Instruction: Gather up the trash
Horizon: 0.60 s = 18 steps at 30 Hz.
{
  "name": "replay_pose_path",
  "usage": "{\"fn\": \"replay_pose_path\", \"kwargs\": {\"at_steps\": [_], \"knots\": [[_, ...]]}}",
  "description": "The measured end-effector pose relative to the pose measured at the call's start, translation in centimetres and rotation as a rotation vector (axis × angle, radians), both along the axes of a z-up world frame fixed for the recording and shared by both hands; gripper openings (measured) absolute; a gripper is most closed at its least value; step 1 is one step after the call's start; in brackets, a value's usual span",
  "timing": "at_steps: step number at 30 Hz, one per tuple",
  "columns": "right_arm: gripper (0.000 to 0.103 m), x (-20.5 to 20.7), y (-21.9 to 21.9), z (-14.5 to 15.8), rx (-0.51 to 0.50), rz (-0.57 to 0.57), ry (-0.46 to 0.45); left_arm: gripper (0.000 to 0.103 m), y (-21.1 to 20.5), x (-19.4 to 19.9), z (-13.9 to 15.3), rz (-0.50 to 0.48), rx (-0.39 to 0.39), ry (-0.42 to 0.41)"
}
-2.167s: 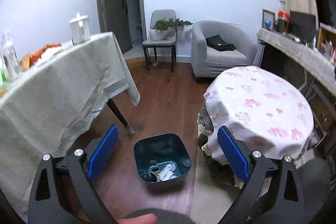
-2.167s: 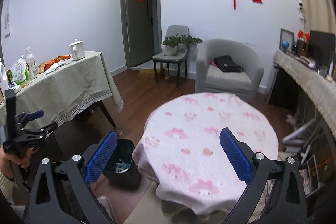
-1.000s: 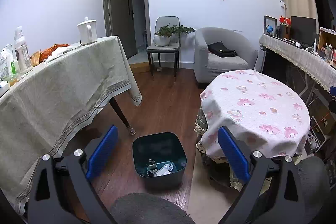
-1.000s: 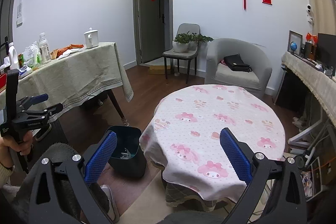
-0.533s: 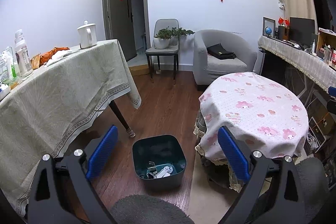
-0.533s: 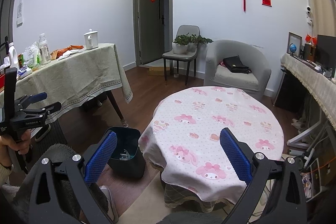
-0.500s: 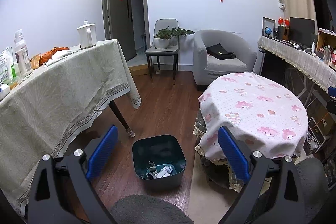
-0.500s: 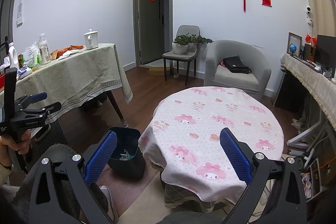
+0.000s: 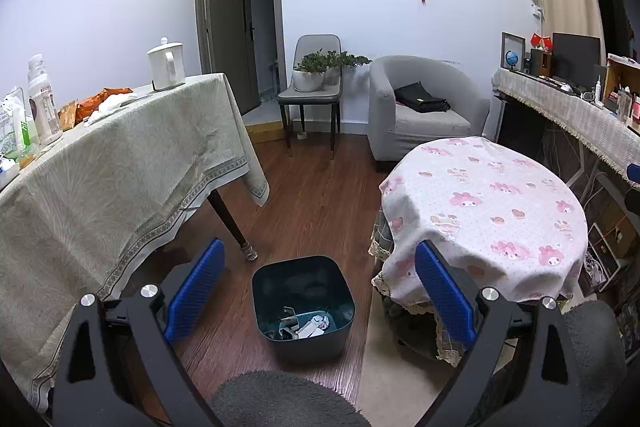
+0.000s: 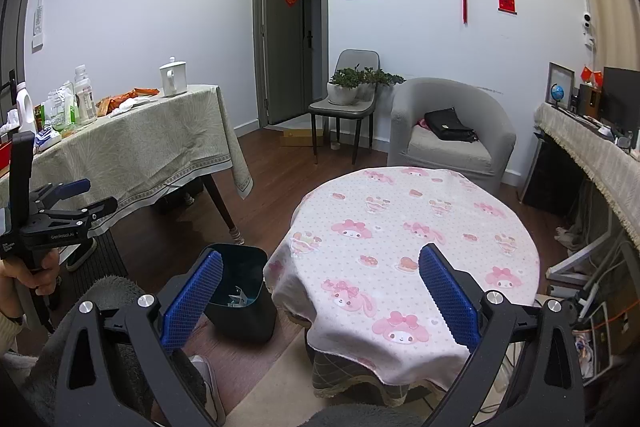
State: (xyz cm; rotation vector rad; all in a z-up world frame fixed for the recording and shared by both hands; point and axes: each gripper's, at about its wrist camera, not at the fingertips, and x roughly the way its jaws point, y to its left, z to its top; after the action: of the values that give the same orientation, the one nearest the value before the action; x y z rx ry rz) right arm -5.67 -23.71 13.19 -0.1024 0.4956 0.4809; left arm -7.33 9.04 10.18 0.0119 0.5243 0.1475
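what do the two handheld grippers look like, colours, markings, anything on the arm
Both the left gripper and the right gripper have black angular frames with triangular cut-outs and silver bolt heads, and flat blue textured pads on the fingers. The right wrist view shows small white lettering on the left gripper's black body. A cream ribbed cuff shows at the hand gripping its handle.

My left gripper [image 9: 316, 281]: blue ridged pads, black frame. Trash bin [image 9: 303, 307]: dark teal, white scraps inside. Round counter cloth [image 10: 404, 239]: white, pink cartoon-rabbit print. Long counter cloth [image 9: 120, 163]: beige, patterned border. Floor [image 9: 316, 195]: reddish-brown wood.
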Motion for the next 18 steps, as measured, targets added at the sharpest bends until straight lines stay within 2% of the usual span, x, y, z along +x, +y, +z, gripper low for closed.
{"fn": "replay_pose_path", "kwargs": {"at_steps": [18], "knots": [[0.099, 0.03, 0.0, 0.07, 0.001, -0.001, -0.001, 0.097, -0.1, -0.01, -0.08, 0.001, -0.001, 0.002]]}}
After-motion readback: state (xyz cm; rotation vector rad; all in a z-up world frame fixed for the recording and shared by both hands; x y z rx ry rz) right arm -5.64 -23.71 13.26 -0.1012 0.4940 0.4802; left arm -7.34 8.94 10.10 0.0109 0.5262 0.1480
